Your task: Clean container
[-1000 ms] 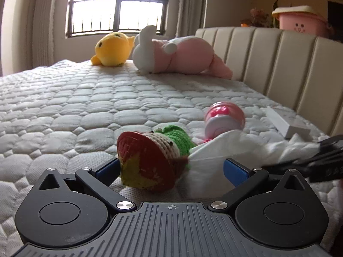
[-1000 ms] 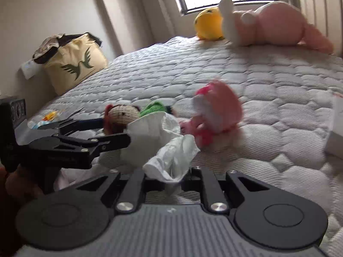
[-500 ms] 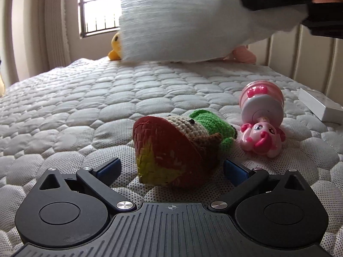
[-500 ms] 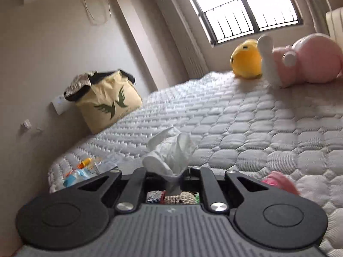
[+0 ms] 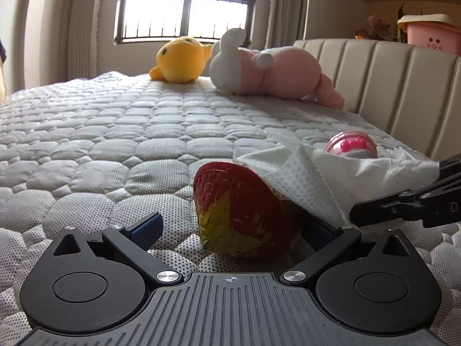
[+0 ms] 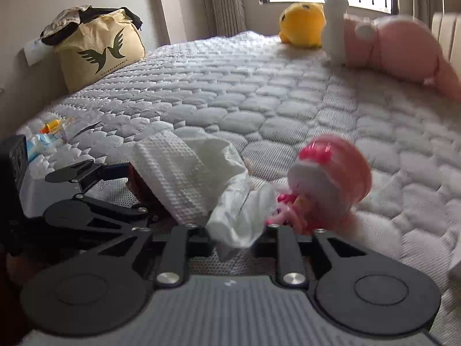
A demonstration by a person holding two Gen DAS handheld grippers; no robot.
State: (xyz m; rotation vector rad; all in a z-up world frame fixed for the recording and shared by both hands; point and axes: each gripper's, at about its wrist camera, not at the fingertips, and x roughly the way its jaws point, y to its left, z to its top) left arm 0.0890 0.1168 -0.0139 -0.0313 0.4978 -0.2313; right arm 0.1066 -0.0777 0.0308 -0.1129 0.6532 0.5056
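A crocheted toy (image 5: 242, 210) with a red and yellow woven end lies on the quilted mattress (image 5: 115, 132). My left gripper (image 5: 232, 227) stands open around it, the left pad clear of it. A white tissue (image 5: 311, 173) is draped over the toy's far half. My right gripper (image 6: 236, 235) is shut on that tissue (image 6: 184, 173) and reaches in from the right (image 5: 403, 201). Just beyond, a pink round container (image 5: 351, 144) with a cartoon face lies on its side, also blurred in the right wrist view (image 6: 328, 178). The toy's green part is hidden under the tissue.
A yellow plush (image 5: 178, 60) and a pink-and-white plush (image 5: 270, 69) lie at the far end below the window. A padded headboard (image 5: 403, 86) runs along the right. A cream bag (image 6: 98, 49) stands off the bed's left; small packets (image 6: 49, 132) lie near that edge.
Half a second ago my right gripper held the tissue high above the bed; it has come down and laid it over the crocheted toy. My left gripper stayed around the toy.
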